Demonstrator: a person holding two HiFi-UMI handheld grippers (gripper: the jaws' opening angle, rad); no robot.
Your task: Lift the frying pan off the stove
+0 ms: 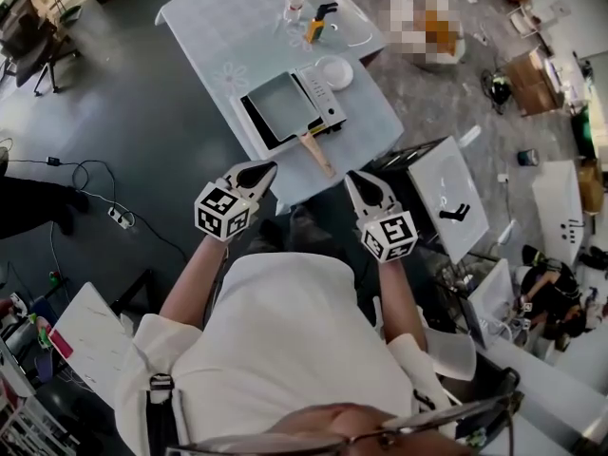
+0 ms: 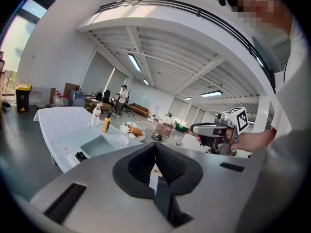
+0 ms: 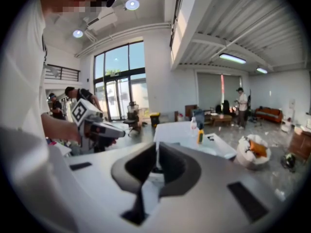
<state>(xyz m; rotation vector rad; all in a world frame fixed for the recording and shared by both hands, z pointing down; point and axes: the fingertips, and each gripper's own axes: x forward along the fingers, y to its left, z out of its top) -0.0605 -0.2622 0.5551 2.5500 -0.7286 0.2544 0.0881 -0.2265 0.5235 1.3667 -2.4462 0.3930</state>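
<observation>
While I hold both tools up in the air short of the counter [image 1: 214, 36], the left gripper [image 1: 265, 170] and the right gripper [image 1: 355, 180] each have their jaws pressed together with nothing between them. They sit side by side, well apart, the left at about 9 o'clock of the right, both noses aimed toward 12 o'clock.

Ahead of me at 12 o'clock, the square frying pan [image 1: 273, 103] rests on the portable stove [image 1: 324, 103], which stands near the counter's near edge. The pan's wooden handle [image 1: 317, 153] sticks out toward 5 o'clock, ending between my two grippers' lines of aim, and neither gripper touches it.

At 2 o'clock of the pan lies a white bowl [image 1: 334, 71]. Farther along the counter, at 12 o'clock, stand a clear bottle [image 1: 295, 2] and a yellow bottle [image 1: 314, 29].
</observation>
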